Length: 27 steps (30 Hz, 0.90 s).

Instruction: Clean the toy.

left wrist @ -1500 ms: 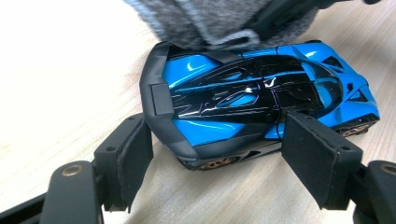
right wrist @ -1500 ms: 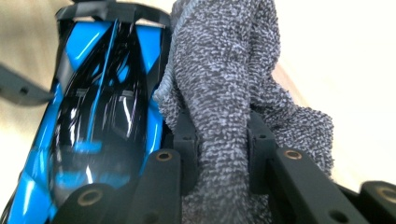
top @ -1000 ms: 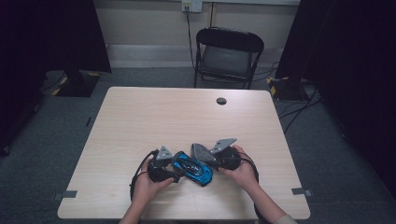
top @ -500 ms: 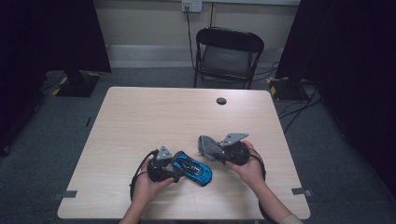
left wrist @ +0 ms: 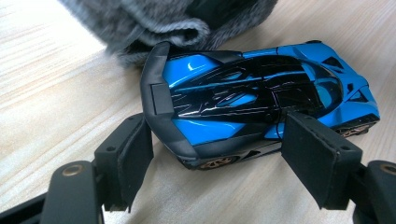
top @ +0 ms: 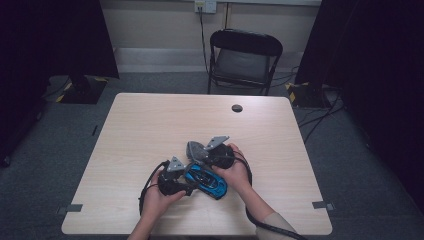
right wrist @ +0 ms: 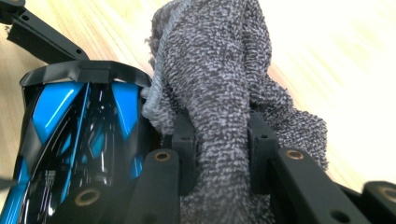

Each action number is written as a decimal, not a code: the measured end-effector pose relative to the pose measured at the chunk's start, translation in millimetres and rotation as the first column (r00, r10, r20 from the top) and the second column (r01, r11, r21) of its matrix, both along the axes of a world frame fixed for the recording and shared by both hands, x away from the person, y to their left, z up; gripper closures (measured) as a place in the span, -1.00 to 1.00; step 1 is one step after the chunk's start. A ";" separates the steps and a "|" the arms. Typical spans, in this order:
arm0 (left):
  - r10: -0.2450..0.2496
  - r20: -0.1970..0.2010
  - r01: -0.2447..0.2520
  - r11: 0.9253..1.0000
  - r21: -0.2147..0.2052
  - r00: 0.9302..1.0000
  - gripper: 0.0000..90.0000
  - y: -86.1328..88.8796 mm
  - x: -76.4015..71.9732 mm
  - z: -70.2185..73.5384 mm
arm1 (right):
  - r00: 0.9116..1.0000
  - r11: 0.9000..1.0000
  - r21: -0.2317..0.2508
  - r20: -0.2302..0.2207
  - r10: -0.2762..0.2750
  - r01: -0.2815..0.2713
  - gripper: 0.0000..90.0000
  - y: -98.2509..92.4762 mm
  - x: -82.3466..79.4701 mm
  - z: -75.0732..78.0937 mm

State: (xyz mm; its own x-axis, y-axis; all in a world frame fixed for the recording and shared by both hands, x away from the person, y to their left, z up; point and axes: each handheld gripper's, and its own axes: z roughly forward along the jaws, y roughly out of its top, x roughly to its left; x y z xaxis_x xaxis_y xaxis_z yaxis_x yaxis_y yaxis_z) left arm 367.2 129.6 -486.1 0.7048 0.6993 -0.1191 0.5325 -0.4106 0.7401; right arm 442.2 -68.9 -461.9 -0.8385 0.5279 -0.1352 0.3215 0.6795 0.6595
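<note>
A shiny blue and black toy car sits on the wooden table near its front edge. My left gripper grips the tail of the car, one pad on each flank just ahead of the rear wing; in its own view the left gripper straddles that tail. My right gripper is shut on a bunched grey terry cloth. In the right gripper view the cloth rises between the jaws of the right gripper and rests against the car's rear wing.
A small black round object lies at the far side of the table. A black folding chair stands behind the table. Cables trail from both grippers over the front edge. Bare tabletop spreads left, right and beyond the hands.
The right gripper with the cloth swung out to the right, then came back left to the car's tail. The left gripper and the car stayed where they were.
</note>
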 end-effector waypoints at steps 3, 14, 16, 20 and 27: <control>0.000 -0.001 0.000 1.000 0.000 1.000 -0.44 -0.1 0.1 0.1 | 1.000 1.000 -0.008 -0.009 0.019 -0.019 0.58 5.7 -0.8 -3.3; 0.000 0.001 0.000 1.000 0.001 1.000 -0.44 -0.6 0.1 0.1 | 0.999 0.999 -0.008 -0.022 0.050 -0.050 0.58 -3.1 -7.9 -4.3; 0.001 0.001 -0.001 1.000 0.000 1.000 -0.44 -0.8 -0.1 0.0 | 0.997 0.997 -0.014 -0.023 0.070 -0.071 0.57 -6.8 -9.9 -4.6; 0.002 0.002 -0.002 1.000 0.001 1.000 -0.44 -0.8 -0.1 0.1 | 0.997 0.998 -0.009 -0.032 0.066 -0.067 0.57 -11.6 -11.8 -5.0; -0.001 0.000 0.001 1.000 0.000 1.000 -0.44 -0.6 0.3 0.0 | 0.995 0.996 -0.005 -0.046 0.084 -0.085 0.57 -21.2 -15.1 -5.7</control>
State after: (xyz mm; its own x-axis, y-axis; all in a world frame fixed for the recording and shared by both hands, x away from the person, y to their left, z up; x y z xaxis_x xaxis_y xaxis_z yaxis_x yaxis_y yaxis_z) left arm 367.5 129.0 -486.1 0.7057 0.6983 -0.1194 0.5322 -0.4113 0.7400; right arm 427.1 -90.1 -467.5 -0.8854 0.4541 -0.0992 0.2923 0.7098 0.6409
